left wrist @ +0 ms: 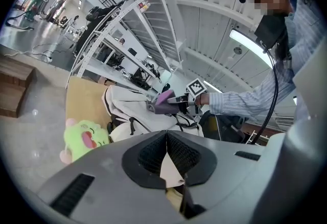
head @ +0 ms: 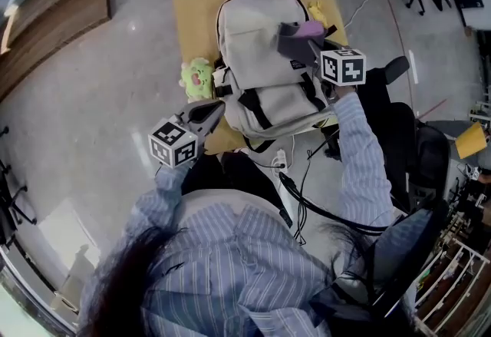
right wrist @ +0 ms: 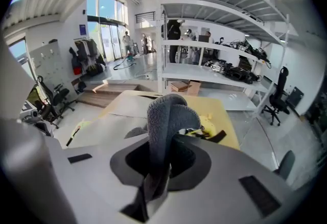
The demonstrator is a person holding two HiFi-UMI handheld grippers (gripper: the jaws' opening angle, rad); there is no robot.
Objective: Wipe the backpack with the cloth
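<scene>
One cloth [head: 299, 28] in right hand-held gripper [head: 298, 45], on backpack [head: 247, 47].

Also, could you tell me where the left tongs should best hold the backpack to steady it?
Probably the black side strap at the backpack's left edge, coming from the left: it is a narrow band beside the broad fabric, nearest the left tongs and clear of the cloth.

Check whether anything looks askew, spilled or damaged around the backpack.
Nothing stands out. The backpack lies flat on the table, the right tool is clamped on the cloth over it, and the left tool is shut and empty.
</scene>
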